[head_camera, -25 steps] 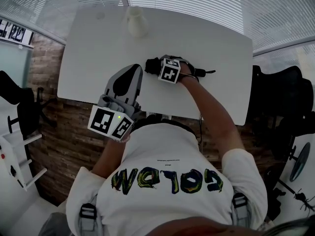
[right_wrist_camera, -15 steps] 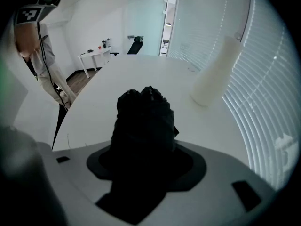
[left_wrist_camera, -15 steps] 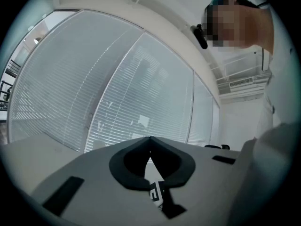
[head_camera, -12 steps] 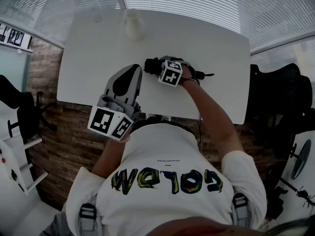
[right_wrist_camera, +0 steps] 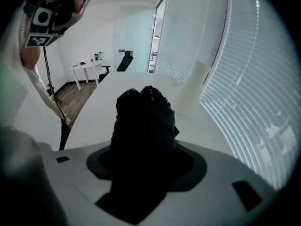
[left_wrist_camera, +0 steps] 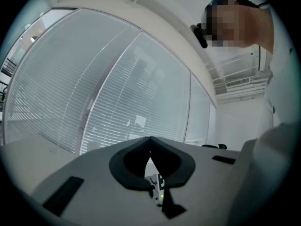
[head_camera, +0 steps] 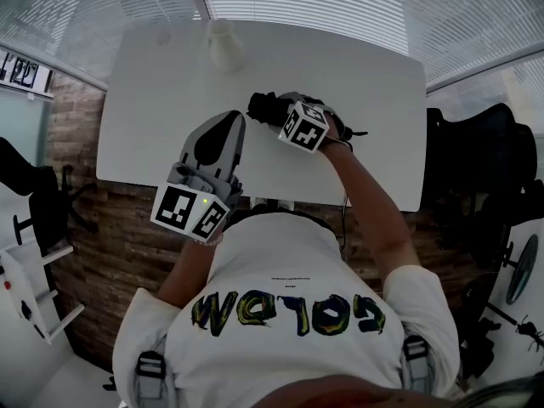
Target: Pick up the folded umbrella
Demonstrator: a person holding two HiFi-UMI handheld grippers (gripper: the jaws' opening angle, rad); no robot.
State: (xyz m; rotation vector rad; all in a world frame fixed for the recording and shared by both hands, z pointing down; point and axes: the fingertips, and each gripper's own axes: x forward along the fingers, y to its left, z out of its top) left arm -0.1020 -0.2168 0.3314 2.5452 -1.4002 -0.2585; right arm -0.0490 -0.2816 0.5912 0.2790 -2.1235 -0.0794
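Left gripper: jaws met tip to tip, nothing between them. In the head view it points toward 12 o'clock, held level, its marker cube at the 6 o'clock end near the torso. Right gripper: at 2 o'clock of the left, right forearm extended toward 11 o'clock, jaws angled downward and clamped on the folded umbrella.

A white vase stands near the white table's far edge.

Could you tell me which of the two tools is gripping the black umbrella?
The right tool, whose jaws clamp the folded umbrella; the left tool is shut with nothing between its jaws.
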